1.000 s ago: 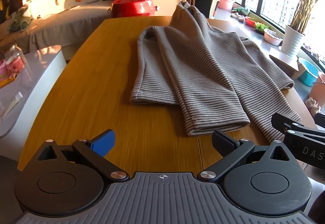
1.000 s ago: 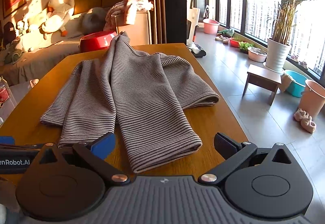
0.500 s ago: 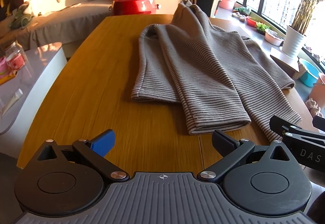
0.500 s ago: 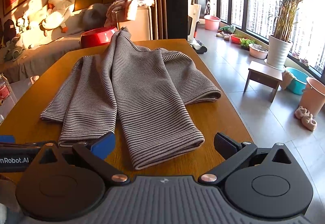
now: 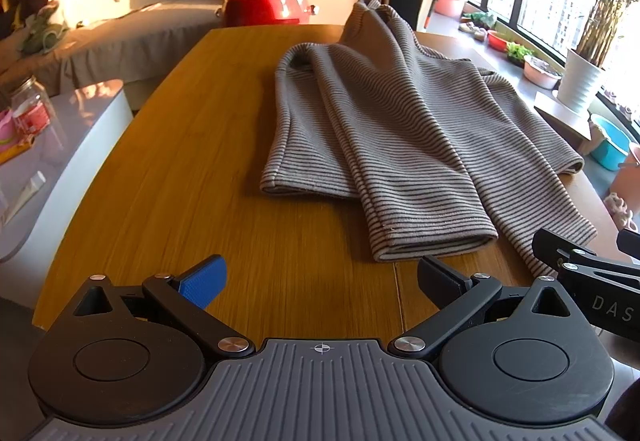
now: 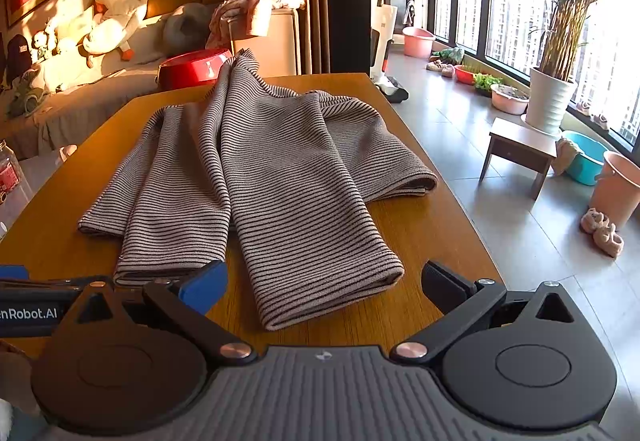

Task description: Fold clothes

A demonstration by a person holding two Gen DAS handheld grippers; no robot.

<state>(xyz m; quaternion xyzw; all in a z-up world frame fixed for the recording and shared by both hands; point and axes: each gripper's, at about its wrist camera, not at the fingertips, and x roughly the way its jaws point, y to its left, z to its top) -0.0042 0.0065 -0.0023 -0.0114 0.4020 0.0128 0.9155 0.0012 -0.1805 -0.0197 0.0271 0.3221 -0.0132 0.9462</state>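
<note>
I note bare tabletop left of the striped garment, little margin at the right edge. Both my left claw and right claw stand spread wide, empty. Garment lies mid-tabletop, sleeves folded inward, cuffs nearest me.

left tool – fingers spread, empty | right tool – fingers spread, empty

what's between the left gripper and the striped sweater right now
Only bare wooden table, seen in the left wrist view: the open left gripper sits just short of the sweater cuff, nothing in the gap.
</note>
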